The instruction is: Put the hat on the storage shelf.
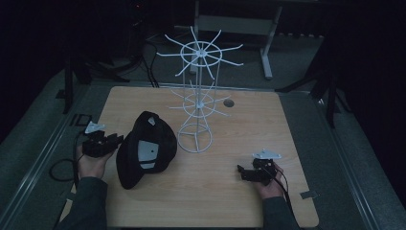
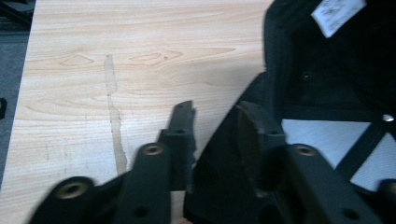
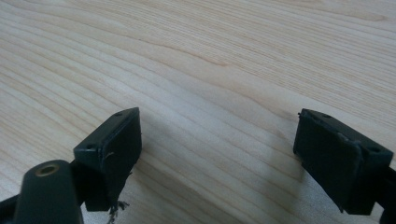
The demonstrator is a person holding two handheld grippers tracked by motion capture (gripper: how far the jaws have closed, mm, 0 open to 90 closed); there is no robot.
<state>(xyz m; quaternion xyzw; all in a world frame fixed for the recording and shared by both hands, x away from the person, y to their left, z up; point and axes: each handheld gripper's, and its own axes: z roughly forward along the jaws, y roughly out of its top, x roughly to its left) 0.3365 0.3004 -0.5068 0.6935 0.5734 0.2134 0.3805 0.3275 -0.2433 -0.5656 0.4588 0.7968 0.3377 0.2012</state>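
Observation:
A black cap [image 1: 160, 136] lies upside down on the wooden table [image 1: 215, 196], left of centre, with white lining and a white label [image 2: 336, 11] showing inside. My left gripper [image 1: 119, 140] is at the cap's left edge. In the left gripper view the jaws [image 2: 217, 114] stand narrowly apart with the cap's rim [image 2: 224, 177] bunched between them, one jaw outside and one inside the cap [image 2: 327, 70]. My right gripper [image 1: 241, 171] rests low over the table at the right, and its jaws [image 3: 217, 135] are wide open with bare wood between them.
A tall white wire rack [image 1: 201, 53] with spoke-like arms stands on a ring base [image 1: 194, 139] just right of the cap. A small round hole [image 1: 229, 103] sits near the table's far edge. Dark floor and stand legs surround the table.

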